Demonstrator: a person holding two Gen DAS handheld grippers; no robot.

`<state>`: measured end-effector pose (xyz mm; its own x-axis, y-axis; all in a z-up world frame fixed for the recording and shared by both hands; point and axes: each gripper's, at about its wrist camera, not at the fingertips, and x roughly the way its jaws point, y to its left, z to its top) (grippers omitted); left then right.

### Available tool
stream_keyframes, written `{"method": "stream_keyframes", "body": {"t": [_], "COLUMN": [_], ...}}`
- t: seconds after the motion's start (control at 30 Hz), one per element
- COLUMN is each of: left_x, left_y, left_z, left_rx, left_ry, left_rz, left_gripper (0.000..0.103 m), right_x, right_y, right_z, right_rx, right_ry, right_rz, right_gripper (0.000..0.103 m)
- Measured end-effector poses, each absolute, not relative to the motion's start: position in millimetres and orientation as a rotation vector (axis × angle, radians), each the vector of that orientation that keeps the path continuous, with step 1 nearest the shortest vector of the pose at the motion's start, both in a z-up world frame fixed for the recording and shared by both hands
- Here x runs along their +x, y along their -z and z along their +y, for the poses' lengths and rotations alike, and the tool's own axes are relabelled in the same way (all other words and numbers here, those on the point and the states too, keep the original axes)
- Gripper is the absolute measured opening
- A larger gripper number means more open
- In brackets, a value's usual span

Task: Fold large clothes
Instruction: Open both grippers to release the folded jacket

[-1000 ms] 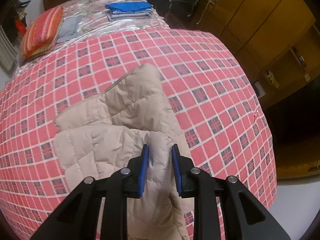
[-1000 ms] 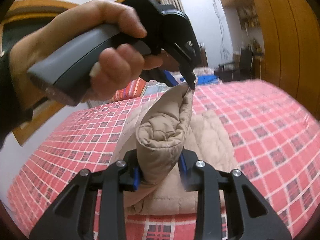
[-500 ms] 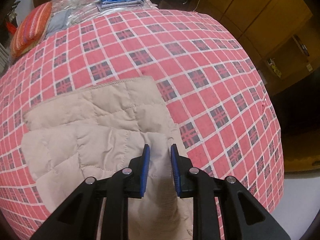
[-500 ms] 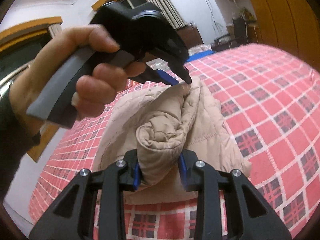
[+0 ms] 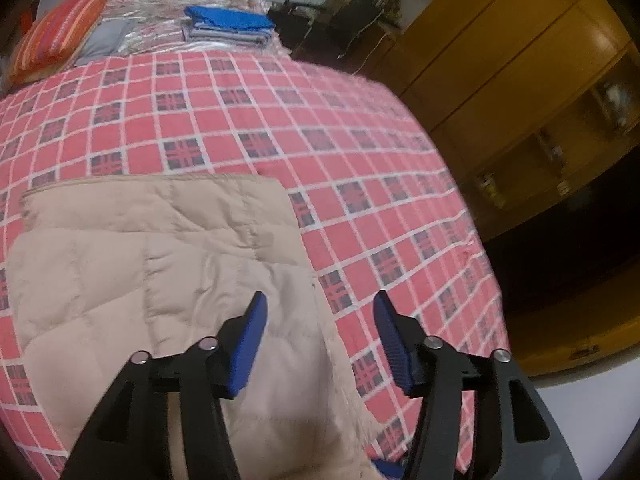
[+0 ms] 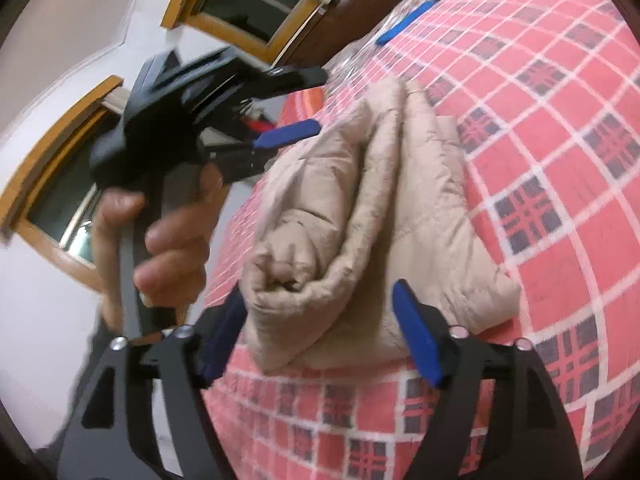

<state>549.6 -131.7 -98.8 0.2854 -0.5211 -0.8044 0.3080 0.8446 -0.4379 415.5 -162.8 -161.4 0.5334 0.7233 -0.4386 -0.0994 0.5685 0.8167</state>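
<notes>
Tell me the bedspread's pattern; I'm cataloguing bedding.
Red-and-white check with dark plaid squares, clearest in the left wrist view.

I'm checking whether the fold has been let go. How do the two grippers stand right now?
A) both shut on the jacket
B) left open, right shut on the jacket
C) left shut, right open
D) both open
D: the left gripper and the right gripper both show spread fingers, pinching none of the beige jacket.

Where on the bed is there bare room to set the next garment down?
Bare red checked bedspread runs between the beige quilted jacket and the folded blue stack, and right of the jacket toward the wardrobe. The head end is crowded: striped pillow, grey cloth, blue stack.
</notes>
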Motion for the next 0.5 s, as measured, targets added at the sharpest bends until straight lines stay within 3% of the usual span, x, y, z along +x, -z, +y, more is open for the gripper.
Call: {"method": "stream_keyframes", "body": {"t": [0.17, 0.5], "left_x": [530, 473], "left_y": [79, 104], "left_z": [-87, 14], "left_rx": [-0.206, -0.397], "left_ry": [0.571, 0.632], "left_rz": [1.093, 1.063], "left_gripper": [0.069, 0.069], "right_x": [442, 525], "right_y": [164, 168], "right_z": [-174, -178], "right_rx": [0.936, 0.948], "right_ry": [-0.678, -0.716], "right_rz": [0.970, 1.134], "right_gripper": [0.084, 0.087]}}
